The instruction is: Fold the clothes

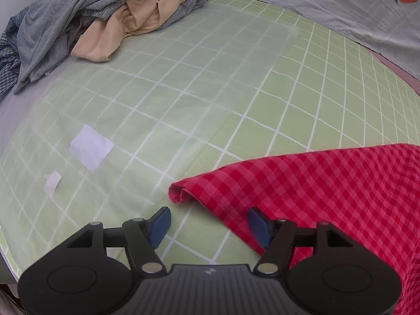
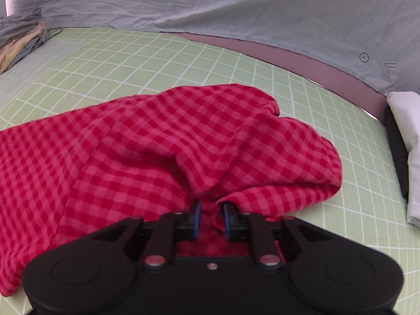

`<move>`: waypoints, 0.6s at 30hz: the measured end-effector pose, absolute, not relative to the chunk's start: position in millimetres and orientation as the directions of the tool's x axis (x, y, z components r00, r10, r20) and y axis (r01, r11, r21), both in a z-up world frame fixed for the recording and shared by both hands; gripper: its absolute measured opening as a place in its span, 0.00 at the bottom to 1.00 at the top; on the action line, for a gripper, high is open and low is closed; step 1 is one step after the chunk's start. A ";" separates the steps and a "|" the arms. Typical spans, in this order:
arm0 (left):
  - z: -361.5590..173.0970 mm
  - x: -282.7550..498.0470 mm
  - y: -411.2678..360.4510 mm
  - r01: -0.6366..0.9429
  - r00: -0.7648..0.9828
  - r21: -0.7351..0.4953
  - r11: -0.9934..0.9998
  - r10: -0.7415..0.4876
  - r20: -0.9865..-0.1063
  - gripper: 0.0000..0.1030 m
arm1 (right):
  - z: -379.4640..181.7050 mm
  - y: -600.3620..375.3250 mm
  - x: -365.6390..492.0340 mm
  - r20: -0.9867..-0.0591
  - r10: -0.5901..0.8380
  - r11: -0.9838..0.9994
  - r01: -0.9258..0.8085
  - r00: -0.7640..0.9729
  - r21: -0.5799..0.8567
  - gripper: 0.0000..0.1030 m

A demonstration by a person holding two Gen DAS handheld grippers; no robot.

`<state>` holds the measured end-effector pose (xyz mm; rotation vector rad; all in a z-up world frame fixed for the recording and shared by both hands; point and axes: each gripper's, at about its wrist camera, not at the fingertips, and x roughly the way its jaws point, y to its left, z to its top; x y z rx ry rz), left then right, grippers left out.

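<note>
You are working over a bed covered by a pale green sheet (image 1: 302, 84) with a white grid, and a grey quilt (image 2: 210, 5) is bunched along its far side. A translucent plastic sheet (image 1: 162, 86) lies flat over the far-left part of the green cover, with two small white patches showing on it.

The red checked garment (image 2: 131, 144) is the largest piece in front of you. It sprawls across the middle of the bed, rumpled and humped in the right wrist view. In the left wrist view its edge runs diagonally and ends in a small rolled corner.

At the far-left corner sits a heap of unfolded clothes (image 1: 86, 18): grey fabric draped over a tan piece, with blue checked cloth at the edge. A white folded cloth (image 2: 405, 120) lies at the right edge of the bed.

Your right gripper (image 2: 211, 211) has its jaws close together with a bunch of the red fabric gathered between the blue pads; whether they press on it, you cannot tell. Your left gripper (image 1: 210, 225) stands wide apart and holds nothing, its right pad over the garment's edge and its left pad over bare green sheet.
</note>
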<state>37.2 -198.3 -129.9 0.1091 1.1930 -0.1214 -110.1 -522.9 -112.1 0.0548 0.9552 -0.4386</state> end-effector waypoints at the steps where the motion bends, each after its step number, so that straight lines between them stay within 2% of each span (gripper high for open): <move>1: -129.9 37.3 -198.1 0.149 0.364 0.020 0.989 -0.036 -0.931 0.67 | -105.4 -527.0 -116.7 -0.793 -0.325 0.906 0.411 0.515 -0.104 0.26; 4: -130.3 36.7 -197.8 0.145 0.364 0.021 0.989 -0.034 -0.931 0.68 | -84.8 -542.0 -138.6 -0.760 -0.332 0.872 0.490 0.558 -0.021 0.33; 8: -131.9 35.3 -198.9 0.146 0.369 0.034 0.989 -0.022 -0.929 0.72 | -71.1 -558.9 -166.9 -0.737 -0.400 0.807 0.590 0.545 -0.002 0.33; 12: -133.3 34.7 -199.6 0.147 0.372 0.046 0.988 -0.013 -0.928 0.75 | -78.0 -581.0 -181.7 -0.761 -0.435 0.744 0.668 0.481 -0.003 0.32; 18: -133.6 35.0 -201.0 0.145 0.374 0.053 0.988 -0.005 -0.928 0.78 | -100.6 -582.6 -183.6 -0.809 -0.391 0.740 0.672 0.439 0.007 0.32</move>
